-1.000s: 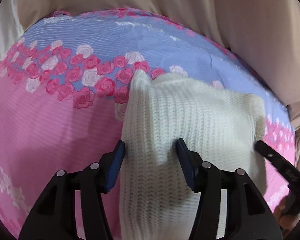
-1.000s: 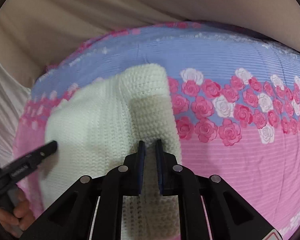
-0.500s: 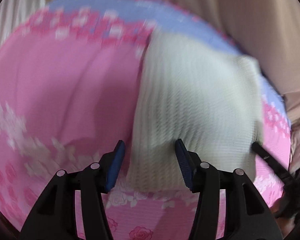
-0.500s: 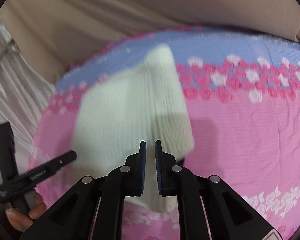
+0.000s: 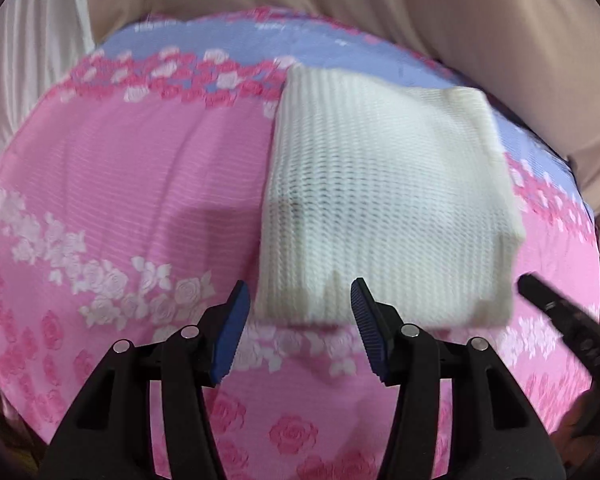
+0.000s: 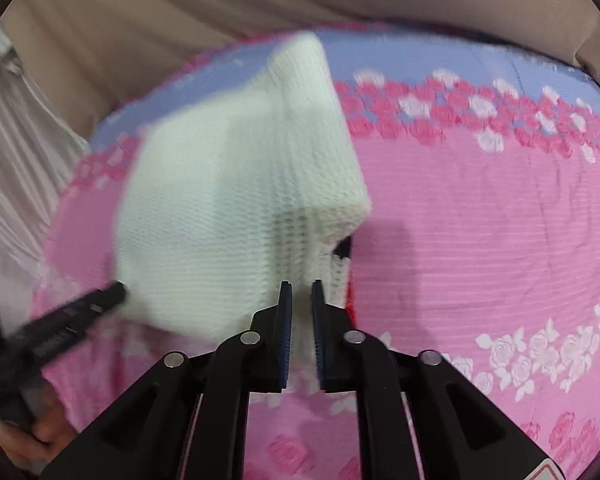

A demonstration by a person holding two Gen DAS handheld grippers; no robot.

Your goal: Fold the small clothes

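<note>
A folded cream knitted garment (image 5: 384, 196) lies on the pink and blue rose-print sheet (image 5: 120, 200). My left gripper (image 5: 296, 304) is open just in front of the garment's near edge, holding nothing. In the right wrist view the garment (image 6: 228, 200) is lifted at its near edge. My right gripper (image 6: 300, 304) is shut on that near edge, where a red, white and dark trim (image 6: 340, 268) shows beside the fingers. The right gripper's black finger shows at the lower right of the left view (image 5: 556, 316).
Beige fabric (image 5: 420, 12) rises behind the bed. A white pleated curtain (image 6: 16, 152) hangs at the left. The sheet's blue band (image 6: 440, 56) runs along the far side. The left gripper's finger (image 6: 72, 312) and a hand show at the lower left of the right view.
Both grippers have pulled back toward me, so the garment's near edge now shows in front of the left gripper. The right gripper stayed shut on the garment and has lifted its near edge.
</note>
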